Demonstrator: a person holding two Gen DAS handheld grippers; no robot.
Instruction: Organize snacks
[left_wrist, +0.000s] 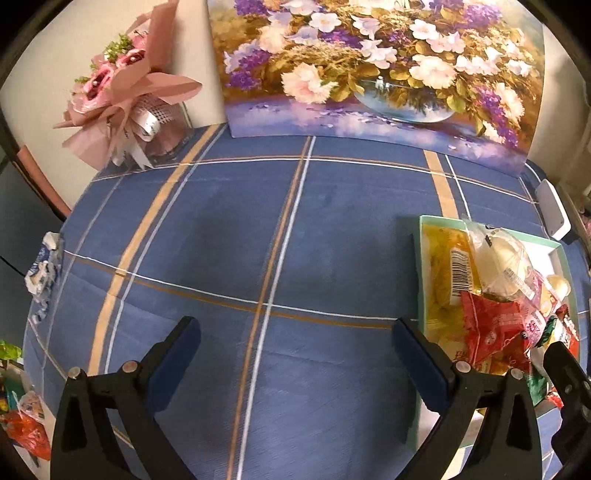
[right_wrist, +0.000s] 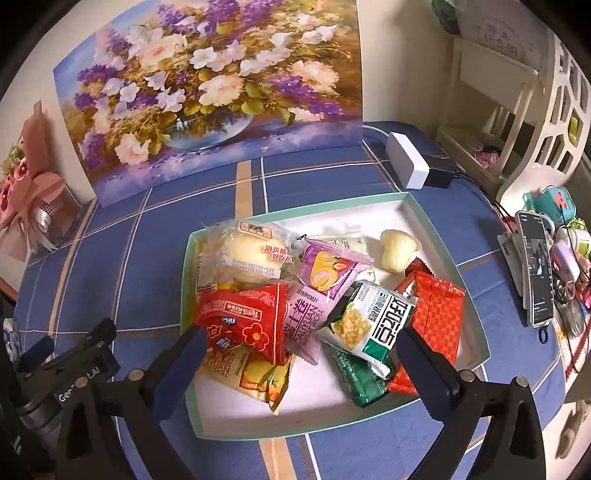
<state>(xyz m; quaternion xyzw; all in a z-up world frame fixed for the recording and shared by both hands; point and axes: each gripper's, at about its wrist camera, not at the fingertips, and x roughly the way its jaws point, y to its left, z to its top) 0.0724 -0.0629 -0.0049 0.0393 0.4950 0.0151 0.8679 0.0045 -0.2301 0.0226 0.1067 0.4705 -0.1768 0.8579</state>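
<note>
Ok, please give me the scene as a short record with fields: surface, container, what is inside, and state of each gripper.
surface: blue plaid tablecloth
container: shallow tray, pale green rim, white inside
contents: piled snack packets, among them a red packet, a pink Swiss roll packet, a green-and-white packet, a clear-wrapped bun
left gripper: open, empty, over bare cloth left of the tray
right gripper: open, over the pile, grips nothing
backdrop: flower painting

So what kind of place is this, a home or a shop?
Probably a home: a checked blue tablecloth, a flower painting propped against the wall, and a phone among trinkets.
</note>
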